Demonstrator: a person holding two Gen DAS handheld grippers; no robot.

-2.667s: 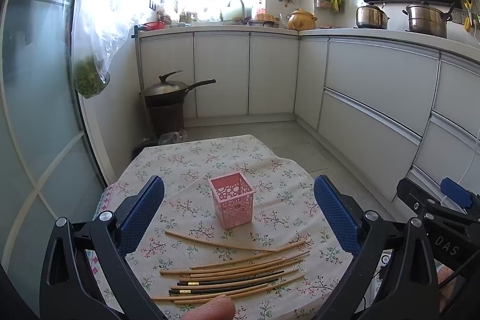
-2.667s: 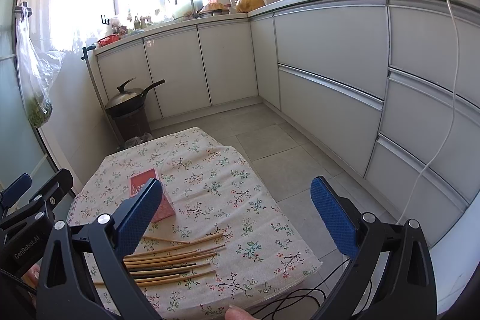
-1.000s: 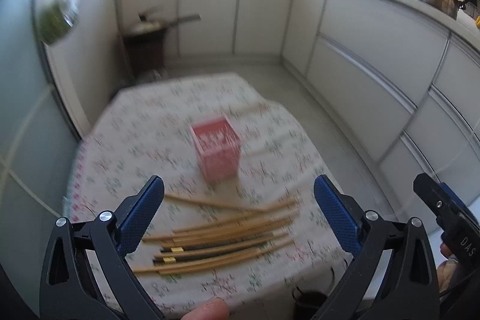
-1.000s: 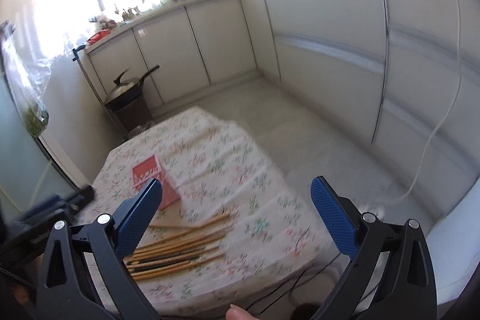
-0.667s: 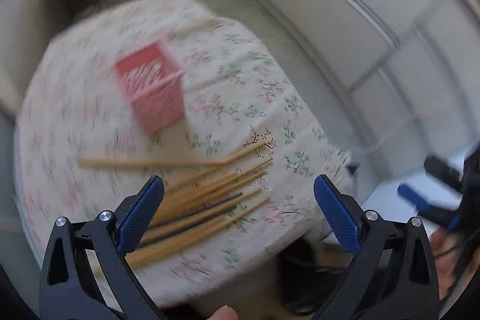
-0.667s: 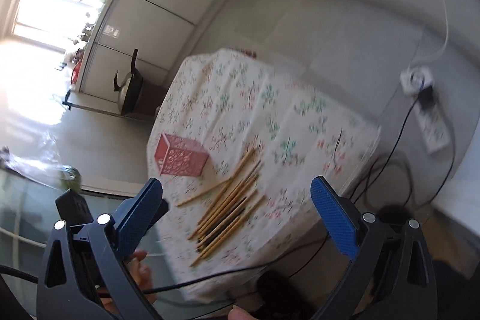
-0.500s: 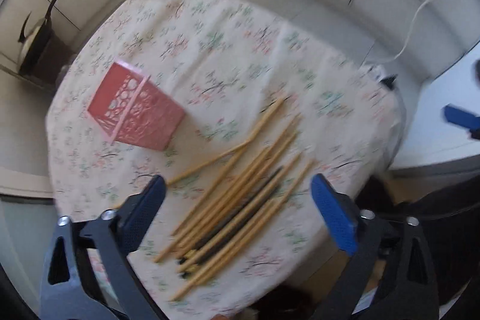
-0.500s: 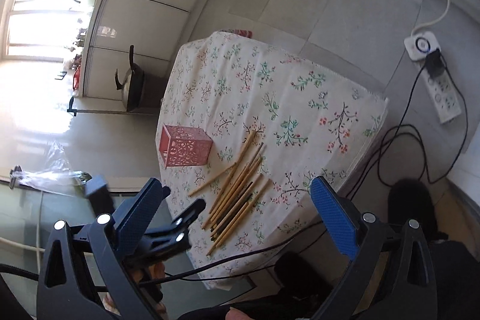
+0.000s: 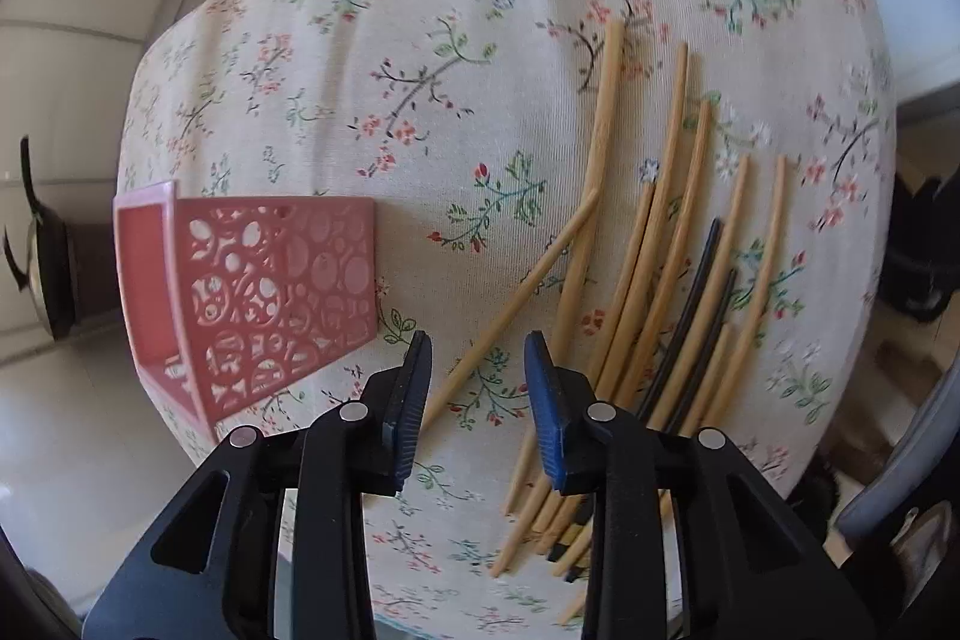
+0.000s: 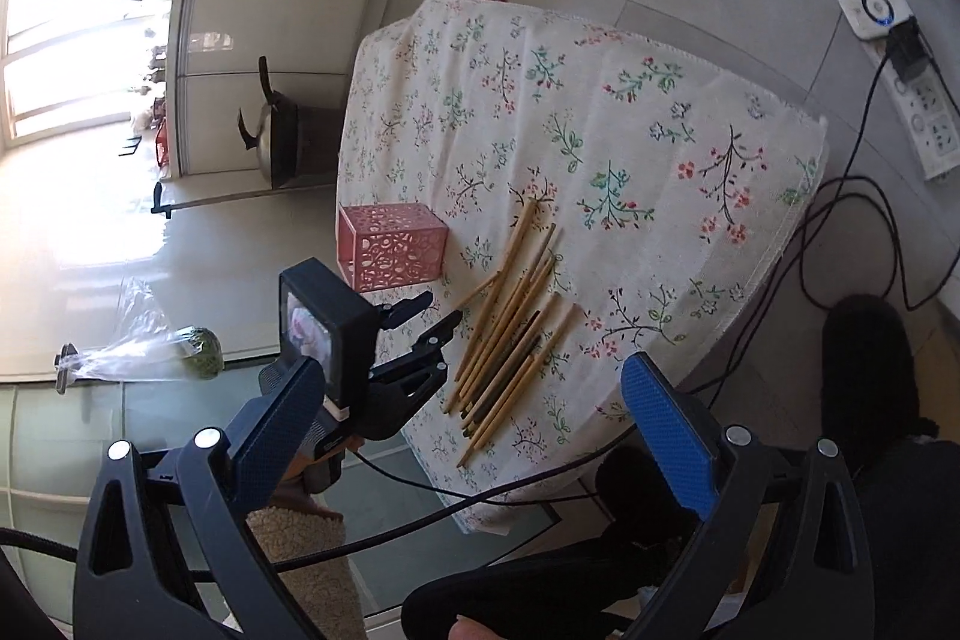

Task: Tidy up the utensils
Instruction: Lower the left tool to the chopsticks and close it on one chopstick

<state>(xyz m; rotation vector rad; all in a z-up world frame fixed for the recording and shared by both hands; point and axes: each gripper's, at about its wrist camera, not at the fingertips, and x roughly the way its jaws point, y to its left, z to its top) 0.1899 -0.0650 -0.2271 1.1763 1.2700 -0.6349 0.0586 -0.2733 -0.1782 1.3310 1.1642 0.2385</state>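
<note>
The step in hand looks like the first pick: the left tool (image 9: 477, 388) hangs low over the table (image 9: 420, 10) with its jaws drawn narrow but gripping nothing, straddling the lower end of a stray chopstick (image 9: 516, 298) that lies angled away from the rest. The main bundle of chopsticks (image 9: 666, 280) — mostly pale bamboo, slim and round, with two black ones among them — lies at about 3 o'clock of the tool, fanned side by side on the cloth. The pink holder (image 9: 258, 292), a square plastic basket with a lattice of cut-out circles, stands at about 9 o'clock, just beside the tool and apart from the sticks.

The right tool (image 10: 474, 436) waits high and well back, jaws wide and empty, looking down on the whole table.

Next, I judge, the left tool must settle onto the stray stick and pinch it — a thin, smooth rod on soft floral fabric may roll or slip, so a square, centred grip matters before carrying it to the holder's open top.
</note>
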